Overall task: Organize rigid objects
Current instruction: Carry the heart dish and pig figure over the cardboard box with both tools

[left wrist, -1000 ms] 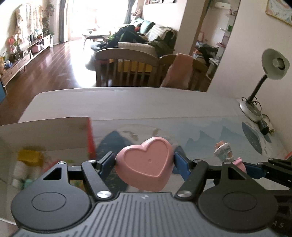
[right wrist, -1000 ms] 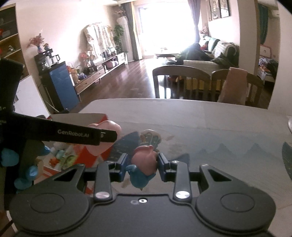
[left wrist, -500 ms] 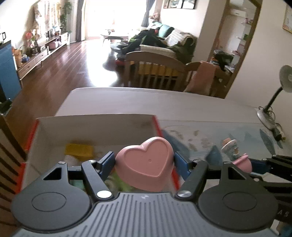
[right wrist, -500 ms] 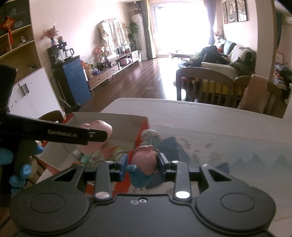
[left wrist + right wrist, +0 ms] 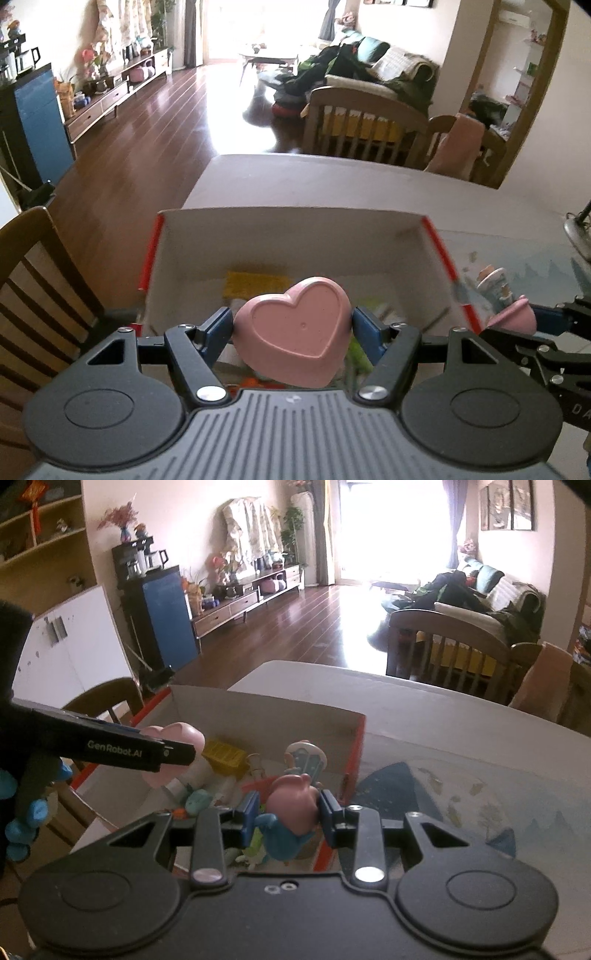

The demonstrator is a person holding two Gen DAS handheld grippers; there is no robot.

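- While we carry a piece in each claw, what matters for the coming move is that the box point(image 5: 288, 236) lies directly under and ahead of both claws, so the way to it is downward, not sideways.
- Our left gripper point(image 5: 293, 328) sits over the near half of the box, roughly centred between its red-edged side walls; we judge it the better placed to let go first.
- Our right gripper point(image 5: 288, 808) hangs over the near right corner of the box point(image 5: 266, 716), close beside the red right wall, and may want a nudge further in before release.
- Left claw: its jaws stand fairly wide, pressed on either flank of the pink heart point(image 5: 293, 336), which fills the gap between the blue pads.
- Right claw: jaws set narrow, clamped on a small pink and blue figurine point(image 5: 290, 812).
- The heart is a smooth, matte pink, rigid-looking block with a recessed heart panel on its face; it is tilted, lobes up and away from us, point down to our right.
- The figurine has a rounded pink body over a blue lower part; finer detail is too small to tell.
- Inside the box we see a yellow block point(image 5: 225, 755) and assorted small toys, so we expect both pieces to land on clutter rather than bare floor.
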